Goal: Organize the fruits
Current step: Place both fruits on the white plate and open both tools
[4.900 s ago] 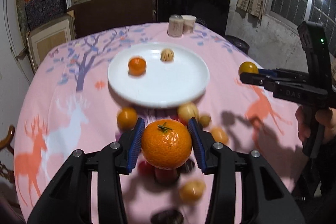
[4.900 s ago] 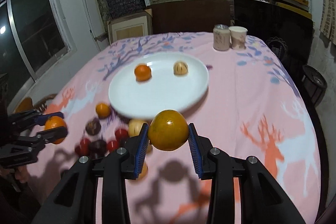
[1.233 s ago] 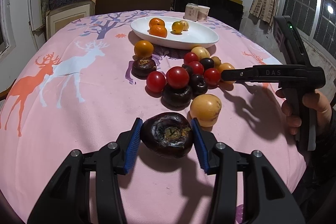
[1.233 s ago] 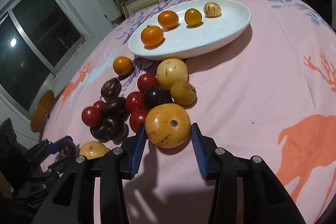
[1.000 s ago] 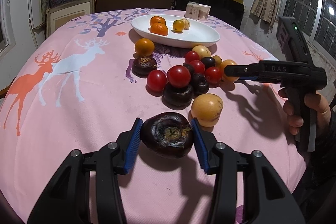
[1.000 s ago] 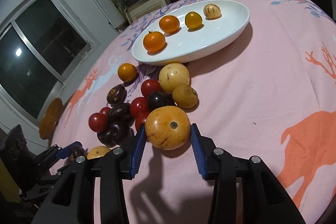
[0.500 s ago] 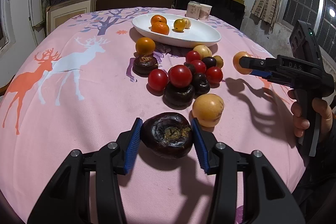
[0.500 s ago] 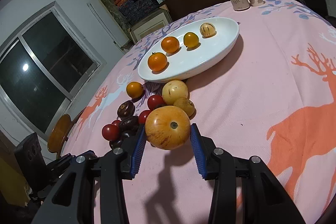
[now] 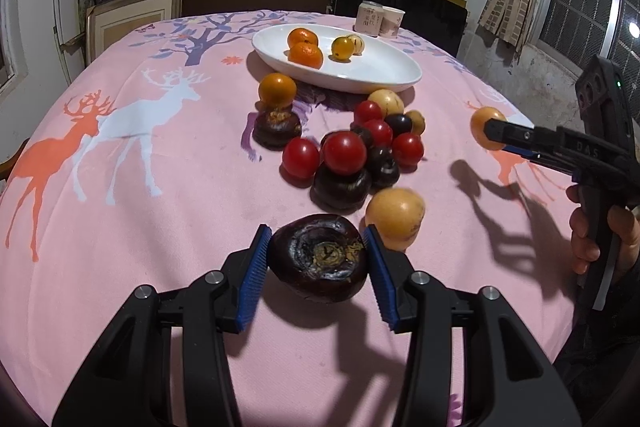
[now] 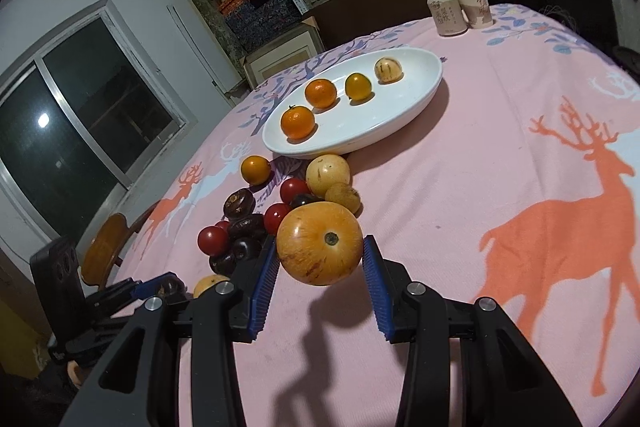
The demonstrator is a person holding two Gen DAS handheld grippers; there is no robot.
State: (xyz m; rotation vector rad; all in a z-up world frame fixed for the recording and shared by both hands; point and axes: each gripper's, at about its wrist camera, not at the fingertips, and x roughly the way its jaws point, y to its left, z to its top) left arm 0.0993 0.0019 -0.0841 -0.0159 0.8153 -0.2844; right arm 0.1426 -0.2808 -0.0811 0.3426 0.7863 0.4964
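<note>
On the pink deer-print tablecloth point(image 9: 120, 187), the left gripper point(image 9: 318, 259) is clenched on a dark purple fruit point(image 9: 318, 261), its blue pads pressed against both sides, low over the cloth at the near edge. Just to the right of it lies a pale yellow fruit point(image 9: 395, 217). Beyond them sits a heap of red tomatoes point(image 9: 344, 151) and more dark fruits point(image 9: 341, 187), with a lone orange point(image 9: 277, 90) on the left of the heap, touching a dark fruit below it. Farther back stands the white oval plate point(image 9: 380, 71), holding two tangerines point(image 9: 305, 54), a small yellow-orange fruit point(image 9: 342, 47) and a striped pale fruit point(image 9: 355, 43) in a row. Behind the plate stand a can point(image 10: 446, 13) and a paper cup point(image 10: 477, 6), both printed with Chinese characters too small to read. At the right, the right gripper point(image 10: 320, 259) is grasping a yellow-orange fruit point(image 10: 319, 247) held clear above the cloth, well apart from the plate; its black body bears the letters "DAS"
</note>
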